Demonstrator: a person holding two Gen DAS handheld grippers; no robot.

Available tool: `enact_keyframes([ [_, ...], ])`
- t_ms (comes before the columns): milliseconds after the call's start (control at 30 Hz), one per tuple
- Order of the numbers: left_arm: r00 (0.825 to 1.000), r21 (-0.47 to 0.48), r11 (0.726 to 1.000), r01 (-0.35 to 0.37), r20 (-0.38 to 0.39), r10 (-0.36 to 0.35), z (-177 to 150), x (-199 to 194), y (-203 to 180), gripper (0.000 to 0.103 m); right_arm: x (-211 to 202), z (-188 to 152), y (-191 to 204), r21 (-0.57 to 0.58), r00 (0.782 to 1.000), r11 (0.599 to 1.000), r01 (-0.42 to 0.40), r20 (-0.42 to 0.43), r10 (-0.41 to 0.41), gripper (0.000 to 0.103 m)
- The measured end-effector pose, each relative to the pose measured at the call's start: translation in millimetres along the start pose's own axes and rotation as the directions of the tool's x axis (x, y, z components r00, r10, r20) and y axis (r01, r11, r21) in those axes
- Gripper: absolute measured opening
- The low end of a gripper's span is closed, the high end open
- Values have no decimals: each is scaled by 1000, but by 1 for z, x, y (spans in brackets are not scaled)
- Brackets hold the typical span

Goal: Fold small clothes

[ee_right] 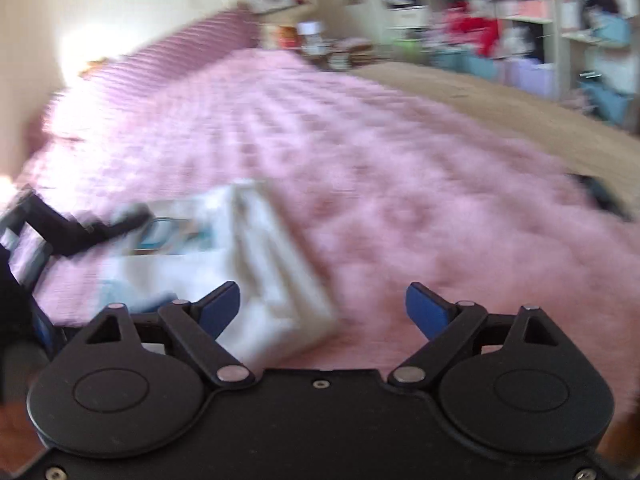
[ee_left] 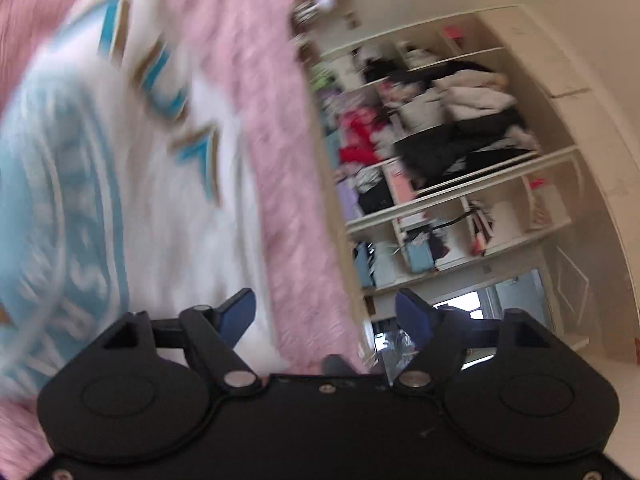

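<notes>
A small white garment with light-blue print (ee_left: 132,168) lies on a fluffy pink blanket (ee_left: 260,80). In the left wrist view it fills the left half, blurred. My left gripper (ee_left: 326,314) is open and empty, tilted, just above the garment's near edge. In the right wrist view the garment (ee_right: 248,256) lies folded, low and left of centre on the blanket (ee_right: 360,152). My right gripper (ee_right: 322,310) is open and empty, just above its near right corner. The left gripper (ee_right: 60,232) shows at the far left, at the garment's left edge.
Open white shelves (ee_left: 460,152) packed with clothes and boxes stand beyond the bed; they also show in the right wrist view (ee_right: 520,20). A beige strip of bed (ee_right: 500,96) runs along the blanket's far right. Small items (ee_right: 308,40) sit at the bed's far end.
</notes>
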State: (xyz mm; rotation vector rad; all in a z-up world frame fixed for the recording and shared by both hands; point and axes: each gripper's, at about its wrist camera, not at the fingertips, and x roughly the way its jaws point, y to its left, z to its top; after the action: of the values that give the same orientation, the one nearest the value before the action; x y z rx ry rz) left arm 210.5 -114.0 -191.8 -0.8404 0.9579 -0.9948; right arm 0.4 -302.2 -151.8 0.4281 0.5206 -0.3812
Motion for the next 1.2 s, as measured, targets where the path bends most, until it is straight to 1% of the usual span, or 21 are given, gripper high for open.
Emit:
enact_keyframes([
  [33,999,22,1000,-22,25,22,6,-15,-2,97,3,0,0,0,999,999,-51,-9,51,85],
  [100,992,63,993,-103,84,97,12,-43,-1,99,13,-3,3,-25,996,996,-83,-29,82,78],
  [167,974,80,977,-198,125,187,16,-65,12,99,26,-4,6,-51,994,994,-99,-51,96,63],
  [233,954,35,962,-272,141,265,16,-79,32,99,39,-3,7,-69,990,991,-118,-83,112,61],
  [333,928,-33,940,-340,148,341,16,-94,61,98,61,1,9,-66,983,988,-139,-131,129,61],
  [367,925,-49,936,-350,137,353,14,-101,71,98,66,3,8,-60,979,987,-149,-148,139,61],
  [433,923,-74,929,-364,108,370,13,-94,81,98,77,7,11,-63,961,977,-205,-200,189,61],
  [533,919,-80,922,-379,83,385,10,-79,85,98,88,19,12,-51,944,963,-265,-215,249,61],
  [600,920,-78,921,-381,73,386,7,-74,86,98,97,24,10,16,917,949,-316,-251,310,53],
  [633,923,-74,924,-374,68,379,7,-70,84,99,101,24,10,25,907,946,-323,-279,316,43],
  [667,923,-71,925,-374,66,378,7,-68,82,98,105,24,11,10,908,952,-306,-297,295,31],
  [700,921,-63,922,-381,64,385,6,-64,79,98,108,24,12,-15,914,957,-289,-303,271,23],
  [733,917,-52,919,-391,62,394,7,-62,76,98,107,24,11,-20,915,956,-292,-298,274,15],
  [767,912,-39,914,-403,62,404,8,-56,70,99,105,25,10,-11,911,951,-310,-291,293,11],
  [867,898,-15,899,-437,56,437,14,-44,53,99,85,41,8,-33,934,951,-308,-203,295,6],
  [933,897,21,898,-439,57,437,19,-33,42,99,68,56,5,-47,948,954,-296,-135,288,5],
  [967,898,44,898,-438,65,435,20,-30,39,100,63,61,1,-56,955,959,-277,-124,269,5],
  [1033,881,84,877,-473,72,468,20,-22,38,100,70,60,-11,-42,961,970,-240,-151,231,6],
  [1133,850,115,843,-526,38,526,19,-5,51,100,97,34,-27,4,936,971,-240,-266,233,7],
  [1167,841,120,833,-540,35,540,19,-3,56,99,98,27,-27,-11,935,970,-243,-268,231,7],
  [1200,836,123,828,-547,41,547,20,-3,59,99,95,25,-24,-32,943,971,-236,-248,221,7],
])
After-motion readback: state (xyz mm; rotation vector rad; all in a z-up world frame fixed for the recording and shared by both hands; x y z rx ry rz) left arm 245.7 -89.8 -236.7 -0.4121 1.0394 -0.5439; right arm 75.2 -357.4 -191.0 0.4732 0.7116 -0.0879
